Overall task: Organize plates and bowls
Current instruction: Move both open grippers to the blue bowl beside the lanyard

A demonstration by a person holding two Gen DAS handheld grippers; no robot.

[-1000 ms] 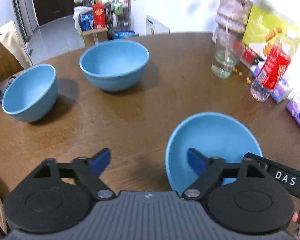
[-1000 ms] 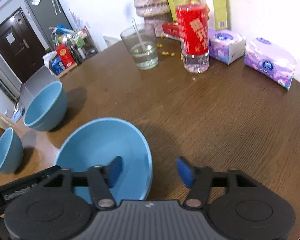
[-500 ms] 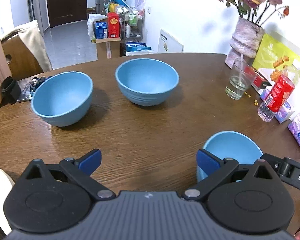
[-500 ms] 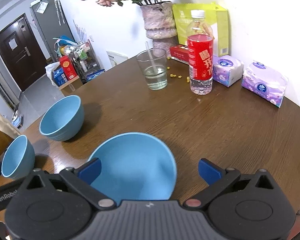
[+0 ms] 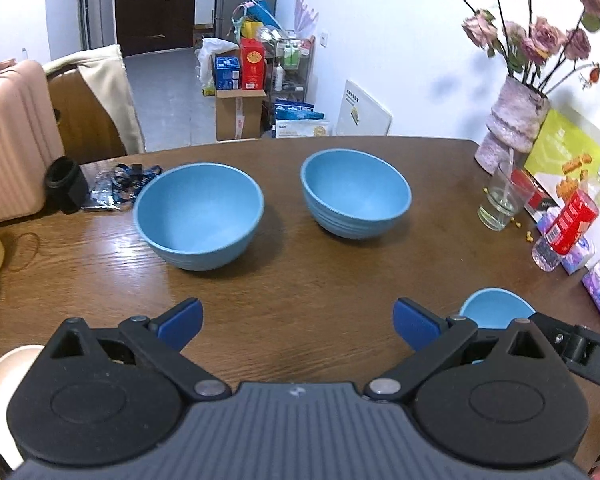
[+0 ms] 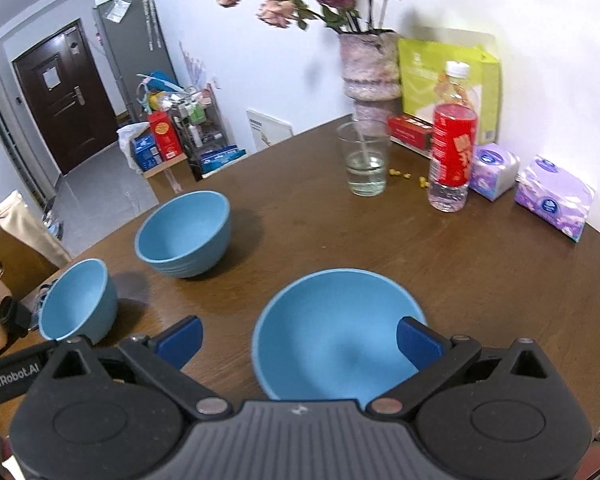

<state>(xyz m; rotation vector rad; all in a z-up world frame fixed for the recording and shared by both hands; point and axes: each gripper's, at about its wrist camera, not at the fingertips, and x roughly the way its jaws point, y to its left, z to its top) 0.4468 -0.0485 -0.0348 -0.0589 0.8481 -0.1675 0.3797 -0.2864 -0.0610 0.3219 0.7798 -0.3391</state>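
Bowls first — nearest bowl [image 6: 332, 332] sits low-center under our right gripper [image 6: 298, 338], jaws just spread wide, empty; left gripper [image 5: 298, 322] gapes too. Two more bowls [image 5: 199, 216] [image 5: 356, 194] wait mid-frame — left's closer.

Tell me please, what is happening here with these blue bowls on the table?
A person holds a gripper in each hand above a wooden table. Both the left gripper and the right gripper are open and hold nothing; their jaws have just been opening. The near bowl sits alone on the table below the right gripper. Two more blue bowls stand apart, not stacked yet.
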